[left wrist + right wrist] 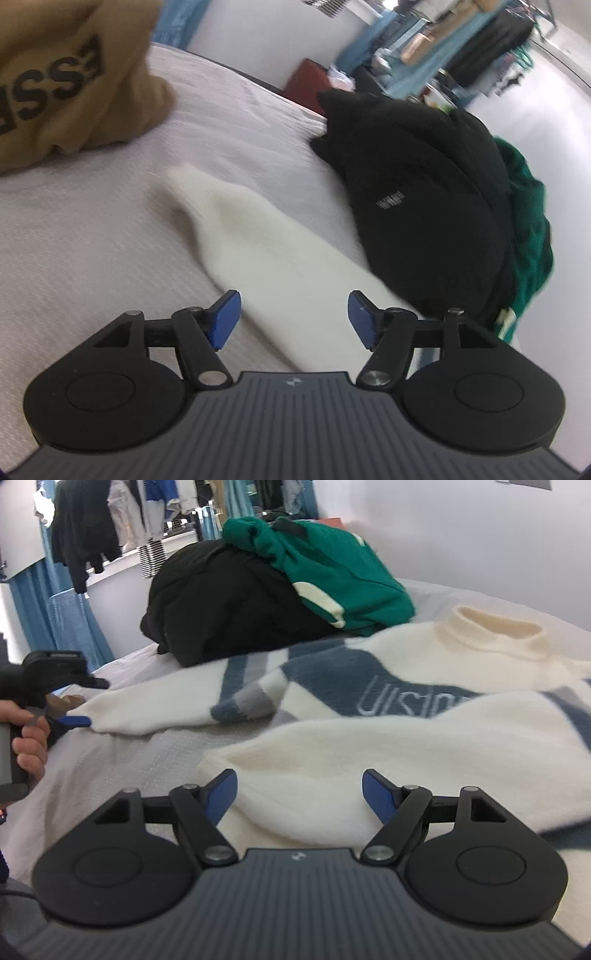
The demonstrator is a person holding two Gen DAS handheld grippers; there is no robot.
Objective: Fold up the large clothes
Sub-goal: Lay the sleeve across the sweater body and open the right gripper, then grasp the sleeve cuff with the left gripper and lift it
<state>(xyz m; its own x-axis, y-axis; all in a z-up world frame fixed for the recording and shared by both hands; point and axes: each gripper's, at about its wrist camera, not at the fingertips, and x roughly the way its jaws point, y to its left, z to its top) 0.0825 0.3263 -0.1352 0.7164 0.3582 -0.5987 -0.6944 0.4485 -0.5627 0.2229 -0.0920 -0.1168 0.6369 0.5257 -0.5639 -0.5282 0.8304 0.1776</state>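
A cream sweater (424,738) with blue-grey bands and a high collar lies spread on the bed. One sleeve (266,251) stretches out flat; my left gripper (293,317) is open just above it, jaws either side of the sleeve. From the right wrist view the left gripper (74,722) sits at that sleeve's cuff. My right gripper (299,794) is open and empty, low over the near sleeve, which is folded across the body.
A black jacket (424,206) and a green garment (332,572) are piled at the bed's far side. A tan hoodie (62,81) lies on the pale bedspread (74,258). Hanging clothes (110,524) line the wall.
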